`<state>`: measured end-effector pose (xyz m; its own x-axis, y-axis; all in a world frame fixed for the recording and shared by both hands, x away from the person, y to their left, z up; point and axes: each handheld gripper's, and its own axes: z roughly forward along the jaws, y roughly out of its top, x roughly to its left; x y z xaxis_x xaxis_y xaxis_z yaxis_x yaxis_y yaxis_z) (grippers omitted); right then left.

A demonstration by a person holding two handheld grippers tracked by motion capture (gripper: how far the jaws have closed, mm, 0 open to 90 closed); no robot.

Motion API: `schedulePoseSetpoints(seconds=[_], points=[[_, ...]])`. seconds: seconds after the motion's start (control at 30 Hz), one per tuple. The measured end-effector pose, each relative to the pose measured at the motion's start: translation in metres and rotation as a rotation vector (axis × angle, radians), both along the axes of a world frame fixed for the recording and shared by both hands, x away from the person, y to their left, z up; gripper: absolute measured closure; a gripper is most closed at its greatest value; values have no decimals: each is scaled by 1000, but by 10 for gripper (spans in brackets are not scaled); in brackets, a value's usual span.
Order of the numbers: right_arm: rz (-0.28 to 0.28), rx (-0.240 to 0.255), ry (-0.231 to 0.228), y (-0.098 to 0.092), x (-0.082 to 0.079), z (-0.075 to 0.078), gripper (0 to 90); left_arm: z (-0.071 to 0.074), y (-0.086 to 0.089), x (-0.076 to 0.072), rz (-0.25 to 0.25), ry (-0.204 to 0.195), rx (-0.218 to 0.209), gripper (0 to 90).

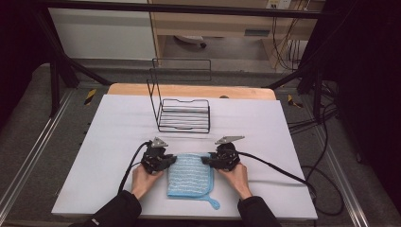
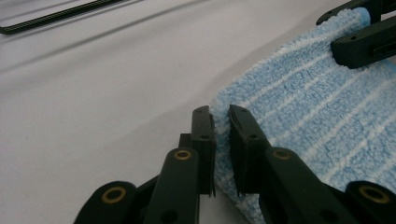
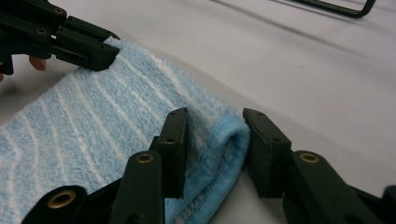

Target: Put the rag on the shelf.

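Both grippers at the far corners of a folded blue cloth

High view: the blue striped cloth (image 1: 190, 176) lies folded near the front of the white tabletop (image 1: 118, 132), in front of the wire rack (image 1: 183, 115), with the left gripper (image 1: 171, 161) at its far left corner and the right gripper (image 1: 206, 160) at its far right one. Left gripper view: the jaws are pinching the cloth's fluffy corner (image 2: 222, 122) tight — pile squeezed between the pads. Right gripper view: the jaws stand on either side of the thick rolled hem (image 3: 227, 140); the left pad is against the pile, the right one is just clear, so no grip yet. It looks soft, light and floppy terry — it should sag and unfold when raised, so the two far corners, taken through all layers, look like the sensible hold.
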<state>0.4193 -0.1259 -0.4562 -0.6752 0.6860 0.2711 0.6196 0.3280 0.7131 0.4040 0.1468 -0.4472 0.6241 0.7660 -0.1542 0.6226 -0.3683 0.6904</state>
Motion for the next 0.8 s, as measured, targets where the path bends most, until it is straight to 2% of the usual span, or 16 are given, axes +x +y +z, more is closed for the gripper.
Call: schedulePoseSetpoints(seconds=[0.13, 0.4, 0.63, 0.8], points=[[-11, 12, 17, 1, -1, 0, 677, 0, 0, 0, -3, -6, 2, 800], [-3, 32, 63, 1, 0, 0, 775, 0, 2, 1, -1, 8, -17, 813], [2, 47, 74, -2, 1, 3, 799, 3, 5, 2, 4, 27, -57, 825], [4, 54, 53, -3, -2, 8, 801, 9, 9, -1, 10, 19, -99, 825]])
